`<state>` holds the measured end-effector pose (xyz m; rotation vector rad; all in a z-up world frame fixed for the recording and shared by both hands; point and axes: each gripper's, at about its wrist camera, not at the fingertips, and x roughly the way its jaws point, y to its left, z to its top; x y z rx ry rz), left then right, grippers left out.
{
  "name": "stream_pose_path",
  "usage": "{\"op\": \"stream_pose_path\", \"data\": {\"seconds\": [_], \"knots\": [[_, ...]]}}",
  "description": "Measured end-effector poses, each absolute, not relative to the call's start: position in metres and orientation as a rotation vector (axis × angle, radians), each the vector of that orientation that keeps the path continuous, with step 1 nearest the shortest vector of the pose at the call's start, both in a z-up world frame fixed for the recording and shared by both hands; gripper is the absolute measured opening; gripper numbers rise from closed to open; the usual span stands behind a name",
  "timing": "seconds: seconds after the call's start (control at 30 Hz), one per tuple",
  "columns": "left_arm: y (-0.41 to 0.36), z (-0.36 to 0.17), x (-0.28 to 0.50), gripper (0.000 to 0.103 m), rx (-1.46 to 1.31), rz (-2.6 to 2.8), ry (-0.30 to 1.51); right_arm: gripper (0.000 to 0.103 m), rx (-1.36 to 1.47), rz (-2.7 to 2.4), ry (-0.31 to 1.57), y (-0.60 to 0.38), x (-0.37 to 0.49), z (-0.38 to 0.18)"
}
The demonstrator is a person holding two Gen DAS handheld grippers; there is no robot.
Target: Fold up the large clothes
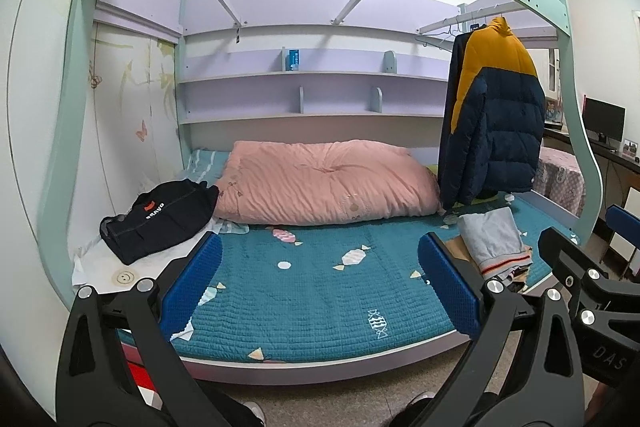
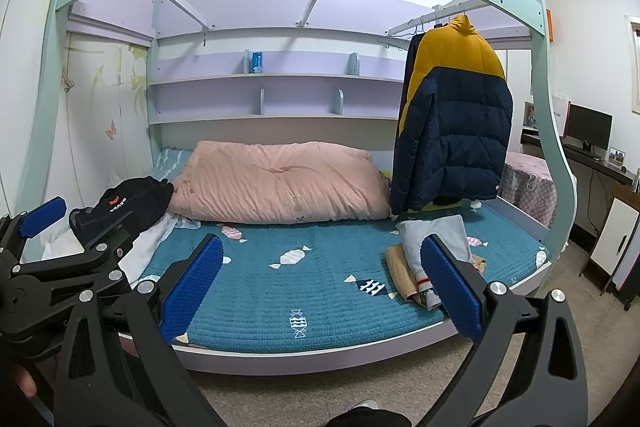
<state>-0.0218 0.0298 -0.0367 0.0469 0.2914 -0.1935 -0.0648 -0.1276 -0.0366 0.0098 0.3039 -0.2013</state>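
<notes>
Both grippers hang in front of the bed (image 1: 320,307), off its near edge, and neither holds anything: the left gripper (image 1: 320,291) stands wide, and so does the right gripper (image 2: 320,287), each with bare teal mattress showing between its blue pads. The likeliest large garment to fold is the puffer jacket (image 2: 452,123), navy with a yellow top, hanging from a rail under the upper bunk. In the right wrist view it sits at about 1 o'clock from the gripper, well apart and higher; in the left wrist view it lies further over, near 2 o'clock. Its long axis runs straight up and down, collar at the rail and hem just above the mattress. By my reading the right gripper is the nearer one, so it would lead the reach, up and forward to the right. Below the jacket, at the right end of the bed, a grey folded garment (image 2: 436,239) lies on a tan one (image 2: 404,275), close ahead of the right gripper's right pad. A black sweatshirt (image 1: 160,223) lies folded at 10 o'clock in the left view, beside a pink quilt (image 1: 324,183) along the back.
</notes>
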Motion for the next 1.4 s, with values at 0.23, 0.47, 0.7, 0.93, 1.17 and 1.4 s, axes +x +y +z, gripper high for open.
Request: {"op": "stream_pose_path", "data": {"seconds": [0.23, 0.47, 0.7, 0.93, 1.17, 1.4], "knots": [[0.031, -0.0366, -0.0222, 0.099, 0.046, -0.194, 0.29, 0.096, 0.009, -0.202, 0.303, -0.1279, -0.0645, -0.0366], [0.0308, -0.0367, -0.0229, 0.099, 0.049, -0.191, 0.284, 0.096, 0.011, -0.2, 0.302, -0.1285, -0.0644, -0.0364], [0.0313, -0.0365, -0.0255, 0.099, 0.049, -0.189, 0.28, 0.096, 0.011, -0.2, 0.303, -0.1288, -0.065, -0.0368], [0.0315, -0.0367, -0.0254, 0.099, 0.047, -0.19, 0.28, 0.096, 0.01, -0.202, 0.302, -0.1285, -0.0651, -0.0367], [0.0319, -0.0369, -0.0258, 0.099, 0.046, -0.188, 0.278, 0.096, 0.012, -0.201, 0.302, -0.1281, -0.0652, -0.0367], [0.0316, -0.0371, -0.0257, 0.099, 0.046, -0.188, 0.277, 0.096, 0.012, -0.204, 0.301, -0.1272, -0.0654, -0.037]]}}
